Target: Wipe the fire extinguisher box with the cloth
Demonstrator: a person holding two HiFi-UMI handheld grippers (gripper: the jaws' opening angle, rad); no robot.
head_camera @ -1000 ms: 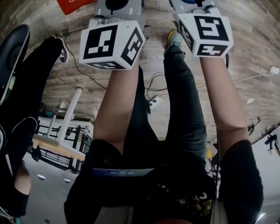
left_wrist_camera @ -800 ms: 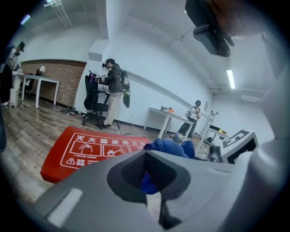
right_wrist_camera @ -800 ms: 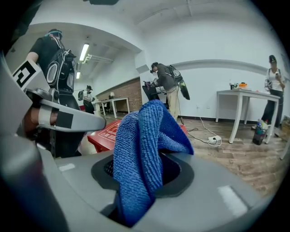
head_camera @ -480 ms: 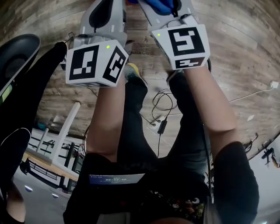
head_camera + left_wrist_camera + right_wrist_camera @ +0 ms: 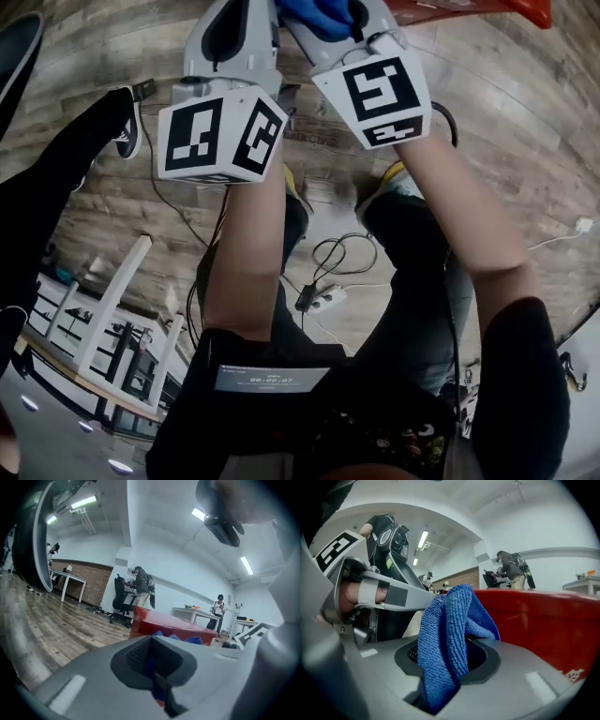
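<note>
Cropped by the head view's top edge: the fire extinguisher box [image 5: 469,9], only a red strip left, and the cloth [image 5: 323,13], mostly tucked behind the right gripper [image 5: 349,23]. Same edge clipping the tips of the left gripper [image 5: 234,19]. In the left gripper view, lower box masked by the gripper's own body, cloth reduced to a few blue bumps. In the right gripper view, gap between the jaws buried under cloth; white print [image 5: 574,674] on the box clipped, unreadable. Distant people [image 5: 219,606] too small to make out.

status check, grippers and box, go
Right gripper shut on cloth; left gripper jaws together. Fire extinguisher box just ahead. Nothing seen in the way.
</note>
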